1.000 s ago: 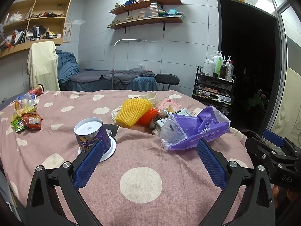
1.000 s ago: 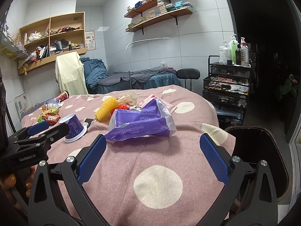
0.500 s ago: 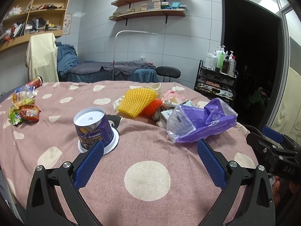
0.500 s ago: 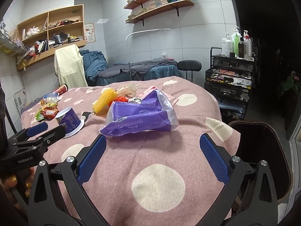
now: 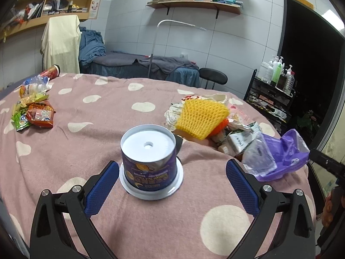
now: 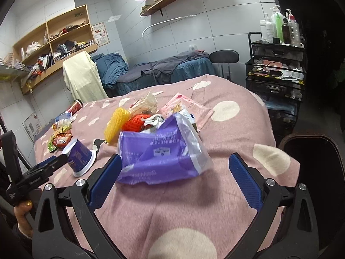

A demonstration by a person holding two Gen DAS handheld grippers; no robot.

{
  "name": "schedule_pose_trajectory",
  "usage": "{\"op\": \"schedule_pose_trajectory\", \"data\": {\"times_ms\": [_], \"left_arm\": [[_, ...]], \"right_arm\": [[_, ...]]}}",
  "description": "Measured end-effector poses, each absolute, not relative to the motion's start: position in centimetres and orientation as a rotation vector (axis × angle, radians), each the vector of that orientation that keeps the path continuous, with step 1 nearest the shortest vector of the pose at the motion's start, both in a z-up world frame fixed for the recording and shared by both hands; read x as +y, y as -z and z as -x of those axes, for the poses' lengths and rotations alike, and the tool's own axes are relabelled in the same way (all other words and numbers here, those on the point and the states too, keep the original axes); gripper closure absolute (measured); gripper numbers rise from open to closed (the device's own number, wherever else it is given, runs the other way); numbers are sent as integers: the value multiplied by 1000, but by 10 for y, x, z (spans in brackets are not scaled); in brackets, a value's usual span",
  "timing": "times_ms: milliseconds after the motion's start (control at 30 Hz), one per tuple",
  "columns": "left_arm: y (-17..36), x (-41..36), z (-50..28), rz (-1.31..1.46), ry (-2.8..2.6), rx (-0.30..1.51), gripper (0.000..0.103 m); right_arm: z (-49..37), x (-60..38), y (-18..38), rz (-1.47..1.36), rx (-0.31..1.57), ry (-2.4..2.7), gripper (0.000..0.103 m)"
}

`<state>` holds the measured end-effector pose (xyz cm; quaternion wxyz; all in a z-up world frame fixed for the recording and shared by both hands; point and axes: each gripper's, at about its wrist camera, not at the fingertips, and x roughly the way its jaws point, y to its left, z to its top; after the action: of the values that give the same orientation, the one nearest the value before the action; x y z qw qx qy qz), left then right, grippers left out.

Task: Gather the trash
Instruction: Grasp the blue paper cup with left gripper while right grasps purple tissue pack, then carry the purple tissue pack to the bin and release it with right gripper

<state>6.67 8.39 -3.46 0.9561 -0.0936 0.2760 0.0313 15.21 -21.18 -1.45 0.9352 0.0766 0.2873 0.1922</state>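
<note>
No legible text; upside-down print on purple wrapper (image 6: 159, 151) blurred, unreadable.

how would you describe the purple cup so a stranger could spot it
On the pink dotted table, look just ahead of the left gripper. The purple cup stands upside down on its white rim, alone, left of the yellow net pile.

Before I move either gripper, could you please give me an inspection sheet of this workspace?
Surface: pink polka-dot tablecloth, wrinkled.
Job's things: upside-down purple cup; purple plastic bag; yellow foam net; black bin beside the table.
Clutter: snack wrappers, plastic bottle, red can at the far left.
Grippers: left gripper open, around the cup; right gripper open, at the bag.
Cables: nothing seen.
Surroundings: massage bed, wall shelves, bottle cart.
</note>
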Motion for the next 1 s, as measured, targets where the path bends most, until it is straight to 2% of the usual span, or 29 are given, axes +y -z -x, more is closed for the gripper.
{"op": "schedule_pose_trajectory", "data": {"times_ms": [167,300,367,433,500,533,633,1000], "left_arm": [[43,90,-88,160,-91,614,5],[49,97,-99,166,-93,645,9],[54,101,-103,184,-73,675,15],[57,104,-106,194,-88,700,22],[57,108,-106,212,-88,704,31],[57,109,-105,220,-88,703,33],[56,110,-103,237,-80,696,33],[39,97,-85,236,-62,617,34]], "right_arm": [[-178,-207,19,-180,658,-419,6],[-195,-203,27,-175,707,-410,25],[-202,-204,34,-206,741,-428,31],[-203,-205,36,-209,741,-422,45],[-203,-206,36,-197,740,-418,54],[-203,-207,36,-196,737,-419,64],[-199,-208,37,-200,727,-427,76],[-169,-218,17,-191,598,-405,79]]}}
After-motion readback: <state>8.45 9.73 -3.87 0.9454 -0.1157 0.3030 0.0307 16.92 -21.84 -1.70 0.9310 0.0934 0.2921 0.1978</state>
